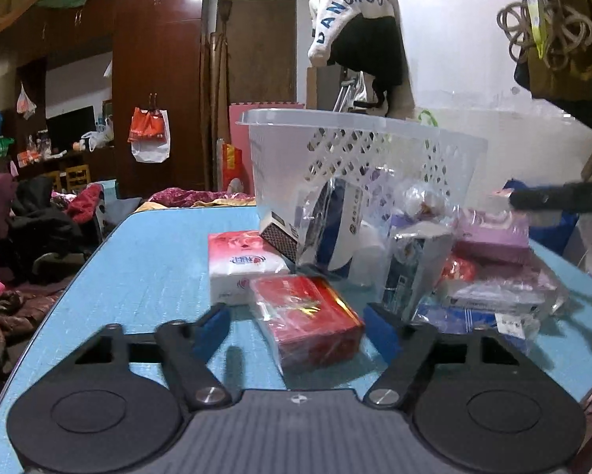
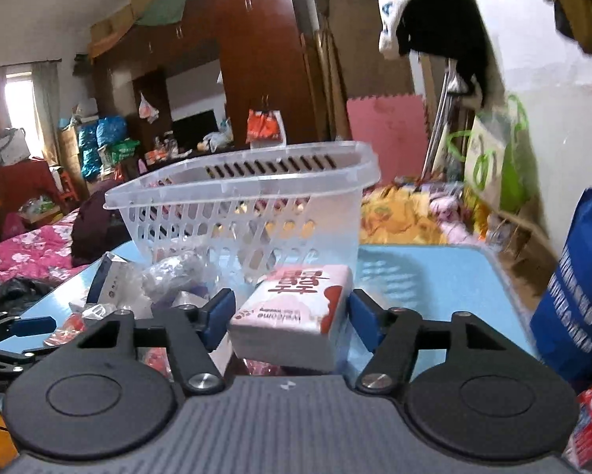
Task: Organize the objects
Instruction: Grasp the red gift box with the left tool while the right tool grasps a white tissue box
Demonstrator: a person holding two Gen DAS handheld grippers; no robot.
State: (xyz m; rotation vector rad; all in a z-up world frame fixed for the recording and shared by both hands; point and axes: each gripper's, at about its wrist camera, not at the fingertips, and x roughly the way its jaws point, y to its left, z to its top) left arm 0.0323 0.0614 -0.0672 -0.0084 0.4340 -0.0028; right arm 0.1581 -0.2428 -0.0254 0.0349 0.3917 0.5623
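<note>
Left gripper (image 1: 296, 330): jaws apart, flanking the film-wrapped red box (image 1: 310, 322); no contact visible.
Right gripper (image 2: 290, 322): jaws astride the tissue pack (image 2: 296, 310); contact we cannot confirm.
Handling: we judge both light; film slippery, pack soft. Grip the long sides.
Destination: clear basket (image 2: 252, 201) just behind, on the blue table (image 1: 157, 252).

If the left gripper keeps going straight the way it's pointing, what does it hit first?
Most likely the red box, which already lies between the left gripper fingers. Beyond it sit the matchbox and the clear basket, though depth is hard to judge.
</note>
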